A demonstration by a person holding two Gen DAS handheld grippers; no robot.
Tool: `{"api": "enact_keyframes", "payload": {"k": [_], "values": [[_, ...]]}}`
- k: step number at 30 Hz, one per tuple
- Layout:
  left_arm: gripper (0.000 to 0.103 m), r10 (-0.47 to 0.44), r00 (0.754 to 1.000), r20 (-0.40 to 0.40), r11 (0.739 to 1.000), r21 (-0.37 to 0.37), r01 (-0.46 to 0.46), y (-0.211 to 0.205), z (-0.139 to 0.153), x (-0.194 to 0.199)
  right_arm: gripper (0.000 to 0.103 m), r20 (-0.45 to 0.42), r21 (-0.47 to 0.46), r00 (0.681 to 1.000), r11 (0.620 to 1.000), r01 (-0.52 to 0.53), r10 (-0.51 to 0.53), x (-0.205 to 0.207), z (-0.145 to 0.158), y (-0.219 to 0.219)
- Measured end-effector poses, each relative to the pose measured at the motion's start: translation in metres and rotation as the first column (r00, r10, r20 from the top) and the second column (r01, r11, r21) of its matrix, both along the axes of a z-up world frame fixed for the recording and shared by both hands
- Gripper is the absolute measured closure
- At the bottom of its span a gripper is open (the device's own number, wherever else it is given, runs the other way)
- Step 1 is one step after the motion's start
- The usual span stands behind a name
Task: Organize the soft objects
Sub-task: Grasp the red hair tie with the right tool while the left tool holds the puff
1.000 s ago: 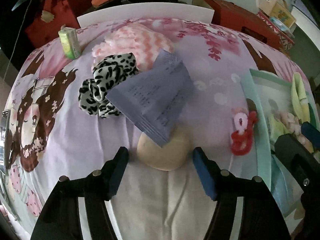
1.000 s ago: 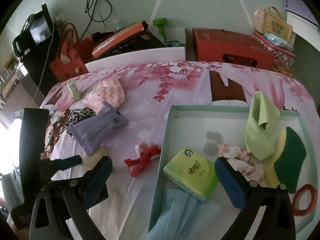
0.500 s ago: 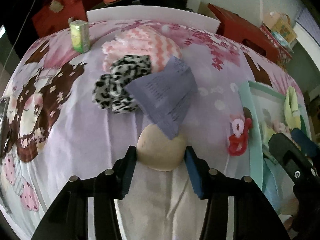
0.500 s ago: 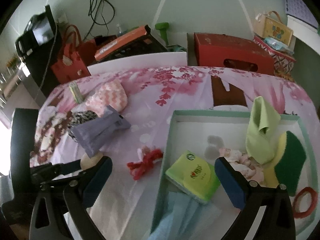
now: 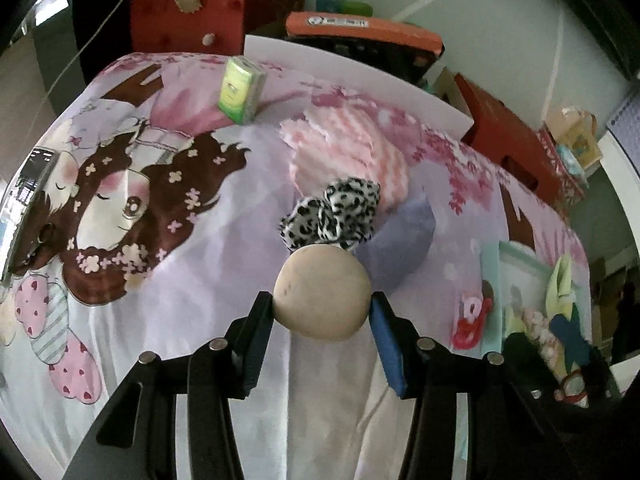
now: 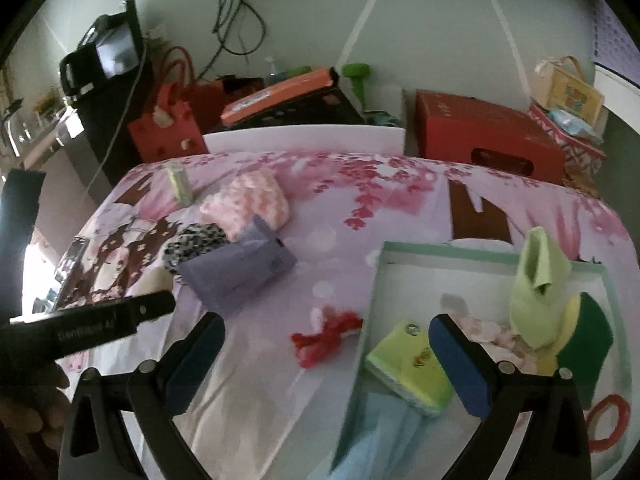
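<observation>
I am keeping the tray [image 6: 472,254] at the right as the collecting place; my right tongs [image 6: 326,354] are hanging spread above its near-left edge. My left tongs [image 5: 322,318] are pinching the beige ball [image 5: 322,292], lifting it clear for the tray.

Place: a room in a home, maybe a bedroom.
Cover: a soft sheet [image 5: 168,240] with a cartoon girl and pink flowers fills the middle of both views.
Soft things: a pink zigzag cloth [image 6: 248,200] and a spotted hair tie [image 5: 336,212] lie on it near the middle.
Box: a pale green box [image 6: 480,256] at the lower right holds cloths and sponges.
Bags: a red gift bag [image 6: 168,128] stands at the upper left, behind the sheet.
More stuff: a big red box [image 6: 480,140] and a little basket [image 6: 572,92] sit at the upper right.
Wall: a plain pale wall [image 6: 400,20] with dangling black wires [image 6: 236,20] at the top.
</observation>
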State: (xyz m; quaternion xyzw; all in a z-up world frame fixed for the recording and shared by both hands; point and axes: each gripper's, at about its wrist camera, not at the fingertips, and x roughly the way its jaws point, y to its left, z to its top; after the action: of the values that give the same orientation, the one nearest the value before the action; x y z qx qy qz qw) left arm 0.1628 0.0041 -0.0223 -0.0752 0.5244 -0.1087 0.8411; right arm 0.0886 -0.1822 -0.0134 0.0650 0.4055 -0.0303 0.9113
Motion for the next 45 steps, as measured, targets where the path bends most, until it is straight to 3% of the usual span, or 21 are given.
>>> {"api": "enact_keyframes", "payload": {"k": [3,5,8,14,25,31,35,45], "values": [[0.052,0.001,1.000,-0.002,1.000,-0.020,-0.001,0.001,0.000,0.003,0.024,-0.010,0.011,1.000,1.000,-0.029,0.029,0.003,-0.003,0.008],[0.052,0.001,1.000,-0.004,0.999,-0.032,-0.001,0.003,0.001,0.005,0.027,-0.019,0.001,0.999,0.999,-0.041,0.041,0.004,-0.006,0.013],[0.052,0.008,1.000,-0.006,0.998,-0.057,-0.008,0.007,0.002,0.005,0.046,-0.041,-0.012,0.997,0.998,-0.066,0.065,0.008,-0.011,0.020],[0.052,0.022,1.000,-0.008,0.995,-0.093,-0.022,0.013,0.004,0.006,0.060,-0.102,-0.028,0.992,0.997,-0.073,0.070,0.017,-0.024,0.024],[0.052,0.008,1.000,-0.014,0.993,-0.121,-0.010,0.012,0.004,0.007,0.062,-0.206,-0.101,0.977,0.992,-0.070,0.048,0.026,-0.048,0.028],[0.052,0.008,1.000,-0.014,0.992,-0.122,-0.010,0.012,0.004,0.007,0.075,-0.229,-0.121,0.973,0.991,-0.057,0.028,0.029,-0.055,0.028],[0.052,0.005,1.000,-0.015,0.993,-0.120,-0.007,0.011,0.003,0.007,0.092,-0.234,-0.098,0.972,0.995,-0.031,0.007,0.029,-0.057,0.023],[0.052,0.000,1.000,0.010,0.994,-0.112,0.001,0.008,0.009,0.005,0.094,-0.181,-0.043,0.983,0.999,-0.007,-0.001,0.025,-0.044,0.017]]}}
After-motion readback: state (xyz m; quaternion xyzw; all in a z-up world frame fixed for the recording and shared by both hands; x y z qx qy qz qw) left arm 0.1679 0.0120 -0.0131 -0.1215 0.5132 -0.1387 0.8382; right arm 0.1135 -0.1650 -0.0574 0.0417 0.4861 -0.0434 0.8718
